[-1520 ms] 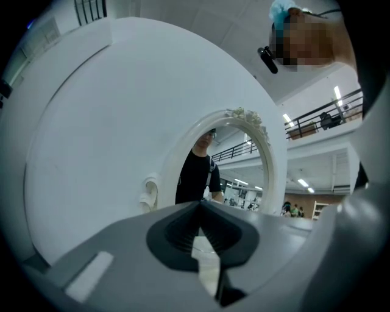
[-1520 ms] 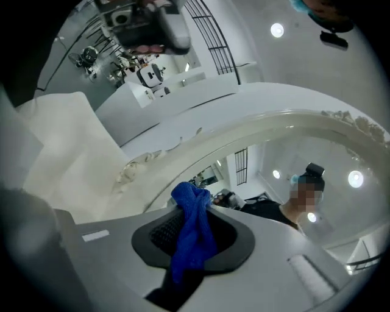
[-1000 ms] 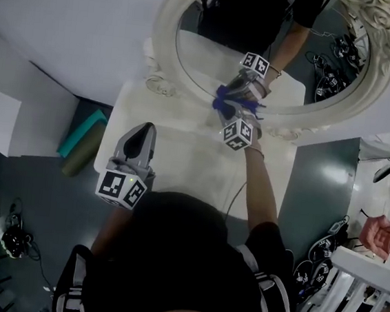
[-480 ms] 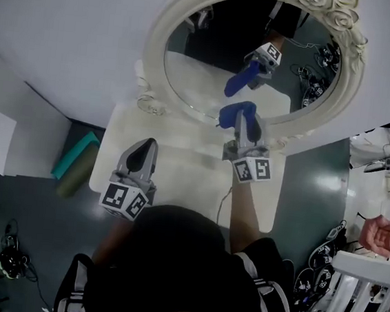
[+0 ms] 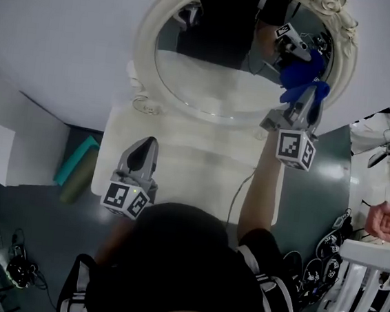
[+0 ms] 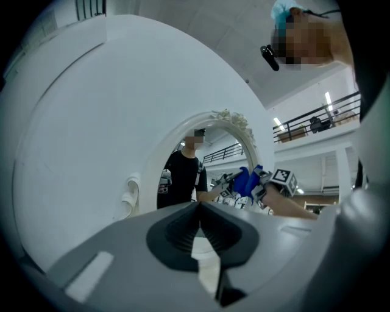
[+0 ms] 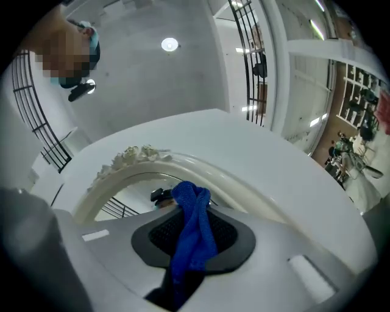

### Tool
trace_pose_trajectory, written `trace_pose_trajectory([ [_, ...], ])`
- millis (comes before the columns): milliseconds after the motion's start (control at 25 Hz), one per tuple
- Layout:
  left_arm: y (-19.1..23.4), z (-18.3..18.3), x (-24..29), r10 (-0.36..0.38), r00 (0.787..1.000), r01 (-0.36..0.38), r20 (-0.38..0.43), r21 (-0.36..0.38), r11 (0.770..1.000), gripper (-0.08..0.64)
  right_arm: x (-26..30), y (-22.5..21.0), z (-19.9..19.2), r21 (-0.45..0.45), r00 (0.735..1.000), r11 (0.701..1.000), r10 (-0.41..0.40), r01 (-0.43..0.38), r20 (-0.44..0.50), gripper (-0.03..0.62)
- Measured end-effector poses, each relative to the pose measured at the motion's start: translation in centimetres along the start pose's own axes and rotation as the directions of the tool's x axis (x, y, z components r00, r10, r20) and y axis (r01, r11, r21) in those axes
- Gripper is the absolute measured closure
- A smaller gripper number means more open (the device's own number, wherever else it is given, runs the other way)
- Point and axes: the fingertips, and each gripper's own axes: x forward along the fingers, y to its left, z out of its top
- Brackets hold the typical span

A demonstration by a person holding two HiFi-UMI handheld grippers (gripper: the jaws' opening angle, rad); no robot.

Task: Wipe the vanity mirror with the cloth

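The oval vanity mirror (image 5: pixel 218 71) in its cream carved frame (image 5: pixel 145 50) leans against the white wall above a white vanity table (image 5: pixel 194 165). My right gripper (image 5: pixel 314 94) is shut on the blue cloth (image 5: pixel 299 74), which it holds against the right side of the glass near the frame. In the right gripper view the cloth (image 7: pixel 192 237) hangs bunched between the jaws of that gripper (image 7: pixel 192 210), with the frame (image 7: pixel 183 163) just beyond. My left gripper (image 5: pixel 144 146) hovers over the table's left part, shut and empty. In its own view the left gripper (image 6: pixel 200 206) faces the mirror frame (image 6: pixel 239 125).
A teal rolled mat (image 5: pixel 77 157) lies on the dark floor left of the table. A white shelf unit (image 5: pixel 370 271) and a person's hand (image 5: pixel 382 221) are at the right. Cables and gear (image 5: pixel 329 263) clutter the floor by the table's right side.
My right gripper has carried the cloth from the mirror's lower rim up and to the right, onto the right side of the glass. The left gripper has stayed put.
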Motion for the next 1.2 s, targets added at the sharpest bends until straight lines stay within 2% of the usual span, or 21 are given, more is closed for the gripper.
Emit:
trace_pose_trajectory([
  [200,0.3,0.2,0.5,0.002,1.000,-0.002,0.002,0.002,1.000,0.549,2.0,-0.7,-0.5,-0.013,1.000,1.000,-0.009,0.008,-0.017,0.526],
  [400,0.4,0.2,1.0,-0.006,1.000,0.006,0.006,0.005,1.000,0.549,2.8,-0.7,0.1,-0.006,0.998,0.999,-0.051,0.051,-0.027,0.525],
  [480,0.3,0.3,1.3,-0.009,1.000,0.009,0.004,0.003,1.000,0.549,3.3,-0.2,0.6,-0.047,0.998,0.998,-0.054,0.053,-0.023,0.525],
  [640,0.2,0.1,1.9,-0.012,1.000,0.012,-0.003,-0.007,1.000,0.549,4.8,2.0,2.3,-0.208,1.000,0.978,0.000,0.000,-0.003,0.525],
  [760,0.0,-0.1,2.0,-0.018,1.000,0.018,-0.009,-0.011,1.000,0.549,6.1,4.6,3.8,-0.343,0.998,0.937,0.057,-0.058,-0.014,0.525],
  [920,-0.2,-0.1,2.3,-0.027,0.999,0.027,-0.020,-0.006,1.000,0.549,7.5,7.8,5.1,-0.502,0.990,0.854,0.123,-0.138,-0.064,0.523],
  [1080,-0.2,-0.2,2.7,-0.029,0.999,0.029,-0.025,-0.007,1.000,0.549,8.4,10.4,5.5,-0.594,0.980,0.779,0.172,-0.200,-0.104,0.523],
  [1200,0.0,-0.5,3.1,-0.032,0.999,0.032,-0.028,-0.014,0.999,0.549,8.8,12.2,5.1,-0.666,0.971,0.710,0.213,-0.229,-0.107,0.523],
])
